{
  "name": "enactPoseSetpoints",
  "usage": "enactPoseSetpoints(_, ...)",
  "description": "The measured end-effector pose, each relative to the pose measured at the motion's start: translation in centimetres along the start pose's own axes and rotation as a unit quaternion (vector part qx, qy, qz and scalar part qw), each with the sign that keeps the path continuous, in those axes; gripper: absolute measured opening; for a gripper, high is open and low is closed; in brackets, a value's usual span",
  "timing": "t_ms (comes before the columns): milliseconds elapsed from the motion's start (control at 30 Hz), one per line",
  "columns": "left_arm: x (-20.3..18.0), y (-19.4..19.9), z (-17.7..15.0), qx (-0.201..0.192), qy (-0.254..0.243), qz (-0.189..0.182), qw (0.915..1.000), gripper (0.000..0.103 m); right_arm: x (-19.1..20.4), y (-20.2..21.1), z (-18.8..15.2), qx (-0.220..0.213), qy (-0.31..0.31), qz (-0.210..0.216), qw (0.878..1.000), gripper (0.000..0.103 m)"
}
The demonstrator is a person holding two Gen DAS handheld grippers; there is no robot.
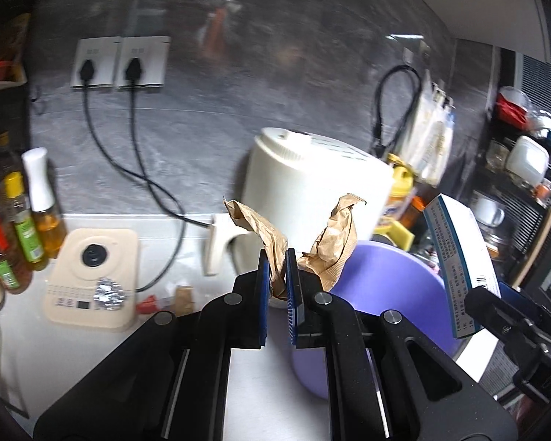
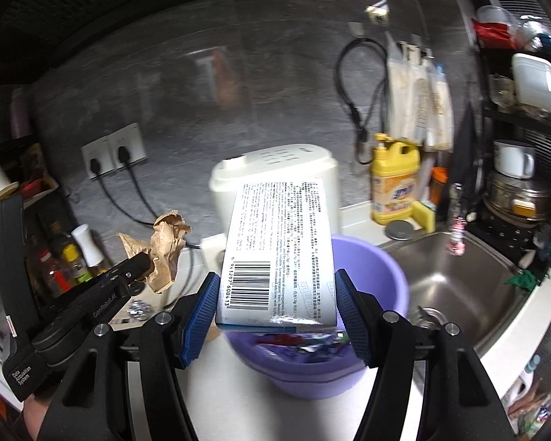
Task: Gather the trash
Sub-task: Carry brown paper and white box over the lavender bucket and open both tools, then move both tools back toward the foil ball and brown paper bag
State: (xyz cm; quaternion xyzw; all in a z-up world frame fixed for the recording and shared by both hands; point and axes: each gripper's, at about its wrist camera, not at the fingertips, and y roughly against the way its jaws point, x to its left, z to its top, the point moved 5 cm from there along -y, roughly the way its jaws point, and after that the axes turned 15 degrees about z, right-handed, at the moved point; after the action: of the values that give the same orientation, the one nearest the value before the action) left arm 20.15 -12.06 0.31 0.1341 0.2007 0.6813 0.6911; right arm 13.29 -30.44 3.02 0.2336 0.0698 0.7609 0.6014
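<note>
Crumpled brown paper (image 1: 275,253) pinched between left gripper (image 1: 278,286) pads, apparently beside purple bucket (image 1: 385,286).

Both wrist views (close) share bucket (image 1: 385,286).

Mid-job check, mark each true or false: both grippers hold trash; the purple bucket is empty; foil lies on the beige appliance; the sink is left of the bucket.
1. Both grippers hold trash. True: left gripper pinches crumpled brown paper; right gripper clamps a white box.
2. The purple bucket is empty. False: wrappers lie inside.
3. Crumpled foil lies on the beige appliance. True.
4. The sink is left of the bucket. False: right.
</note>
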Motion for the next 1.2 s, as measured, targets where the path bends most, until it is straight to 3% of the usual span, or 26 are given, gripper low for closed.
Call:
enactPoseSetpoints(67,-1.1,-0.2,0.0,0.002,-0.005,-0.01,0.9999,0.009,-1.1,-0.1,-0.2,0.01,-0.008,-0.012,1.0,0.064)
enactPoseSetpoints(133,-2.0,-0.3,0.1,0.002,-0.01,-0.018,0.9998,0.009,-2.1,0.2,-0.5,0.01,-0.02,-0.021,1.0,0.075)
enactPoseSetpoints(600,-7.7,-1.2,-1.1,0.028,-0.038,-0.069,0.9965,0.01,-7.1,4.7,-1.7,-0.006,-0.067,-0.071,0.995,0.075)
enactPoseSetpoints(633,-8.2,-1.3,-1.2,0.031,-0.039,-0.071,0.9962,0.013,-7.3,5.1,-1.8,-0.008,-0.069,-0.075,0.995,0.075)
enactPoseSetpoints(700,-8.9,-1.4,-1.5,0.039,-0.041,-0.081,0.9951,0.037,-7.6,5.6,-1.9,-0.011,-0.073,-0.08,0.994,0.075)
enactPoseSetpoints(733,-9.2,-1.4,-1.7,0.037,-0.041,-0.086,0.9947,0.054,-7.9,5.9,-2.1,-0.012,-0.075,-0.084,0.994,0.075)
enactPoseSetpoints(833,-9.7,-1.1,-2.1,0.034,-0.052,-0.083,0.9946,0.06,-8.3,6.3,-2.3,-0.013,-0.08,-0.089,0.993,0.075)
enactPoseSetpoints(1033,-9.1,-0.5,-2.1,0.026,-0.06,-0.075,0.995,0.081,-8.0,6.2,-2.7,-0.011,-0.082,-0.087,0.993,0.075)
enactPoseSetpoints(1200,-7.0,-0.1,-1.8,0.017,-0.063,-0.062,0.996,0.088,-6.6,5.1,-2.7,-0.007,-0.077,-0.07,0.995,0.075)
